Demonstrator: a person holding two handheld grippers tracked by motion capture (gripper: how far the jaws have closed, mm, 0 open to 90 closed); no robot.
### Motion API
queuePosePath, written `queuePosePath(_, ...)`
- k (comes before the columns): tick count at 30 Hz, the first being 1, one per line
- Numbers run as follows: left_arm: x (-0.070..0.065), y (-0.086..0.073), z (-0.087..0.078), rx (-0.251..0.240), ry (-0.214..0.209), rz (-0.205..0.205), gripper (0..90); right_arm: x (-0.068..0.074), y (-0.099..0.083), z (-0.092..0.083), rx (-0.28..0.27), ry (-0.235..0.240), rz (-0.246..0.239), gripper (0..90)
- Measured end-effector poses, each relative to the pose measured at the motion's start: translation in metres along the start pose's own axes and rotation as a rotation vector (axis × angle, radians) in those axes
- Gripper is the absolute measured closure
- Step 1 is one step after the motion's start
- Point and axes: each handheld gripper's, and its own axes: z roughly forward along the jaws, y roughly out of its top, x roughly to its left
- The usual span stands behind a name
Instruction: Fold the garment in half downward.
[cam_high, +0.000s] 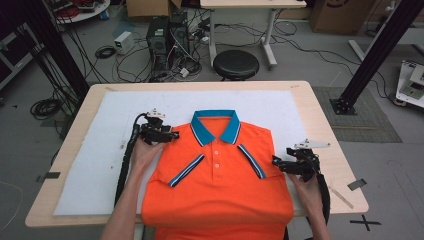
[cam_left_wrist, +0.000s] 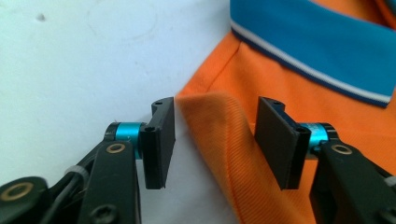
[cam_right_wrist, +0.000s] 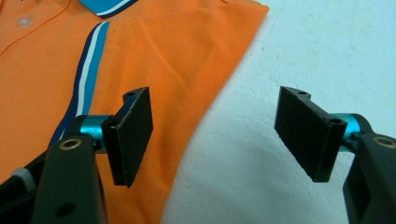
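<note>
Folding step — the left tool (cam_left_wrist: 215, 140) stands open astride the shoulder fold of the orange knit polo shirt (cam_high: 220, 175), unpinched; the right tool (cam_right_wrist: 219, 135), wide open, straddles its side edge. Next: both must pinch.

The orange shirt (cam_high: 220, 185) is matt ribbed knit cloth; the white sheet (cam_high: 100, 165) looks rough and foamy on a pale wood worktop (cam_high: 330, 135).
</note>
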Motion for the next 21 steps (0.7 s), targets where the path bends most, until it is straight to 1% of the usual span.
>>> queuePosePath(1,0.0005,-0.0006,-0.0002,-0.008,0.003,-0.005,49.4,0.0002,0.0000,0.0001,0.001,-0.002,0.001,28.7)
queuePosePath(3,0.0007,-0.0025,-0.0003,-0.018,0.006,0.006,51.4,0.0011,0.0000,0.0001,0.007,-0.004,0.005,28.7)
queuePosePath(4,-0.0006,-0.0033,-0.0005,-0.020,0.013,0.017,52.0,0.0010,0.0000,0.0003,0.008,-0.006,0.001,28.7)
queuePosePath(5,-0.0030,-0.0035,0.0003,-0.027,0.029,0.025,52.0,0.0009,-0.0001,0.0008,0.007,-0.008,-0.010,28.6)
queuePosePath(7,-0.0069,-0.0037,0.0007,-0.023,0.052,0.059,51.4,0.0013,-0.0001,0.0008,0.008,-0.010,-0.007,28.7)
queuePosePath(10,-0.0065,-0.0036,0.0012,-0.023,0.033,0.056,48.7,0.0013,-0.0002,0.0008,0.006,-0.011,-0.008,28.7)
queuePosePath(11,-0.0070,-0.0035,0.0016,-0.021,0.031,0.059,46.1,0.0013,-0.0002,0.0007,0.007,-0.012,-0.007,28.7)
queuePosePath(12,-0.0074,-0.0032,0.0016,-0.016,0.037,0.071,45.4,0.0016,-0.0003,0.0006,0.008,-0.013,-0.005,28.7)
queuePosePath(14,-0.0074,-0.0033,0.0014,-0.016,0.041,0.066,46.6,0.0018,-0.0004,0.0007,0.007,-0.015,-0.004,28.6)
queuePosePath(16,-0.0047,-0.0037,0.0002,-0.026,0.046,0.041,54.0,0.0016,-0.0004,0.0006,0.009,-0.017,-0.002,28.7)
queuePosePath(18,-0.0030,-0.0044,-0.0007,-0.034,0.049,0.015,64.3,0.0015,-0.0004,0.0006,0.012,-0.016,0.001,28.7)
queuePosePath(19,-0.0026,-0.0046,-0.0011,-0.034,0.051,0.009,66.4,0.0013,-0.0004,0.0007,0.011,-0.016,0.001,28.7)
queuePosePath(20,-0.0024,-0.0049,-0.0014,-0.037,0.052,0.005,74.0,0.0014,-0.0005,0.0006,0.013,-0.014,0.003,28.7)
queuePosePath(21,-0.0022,-0.0053,-0.0020,-0.036,0.056,-0.002,74.0,0.0014,-0.0005,0.0006,0.013,-0.014,0.003,28.7)
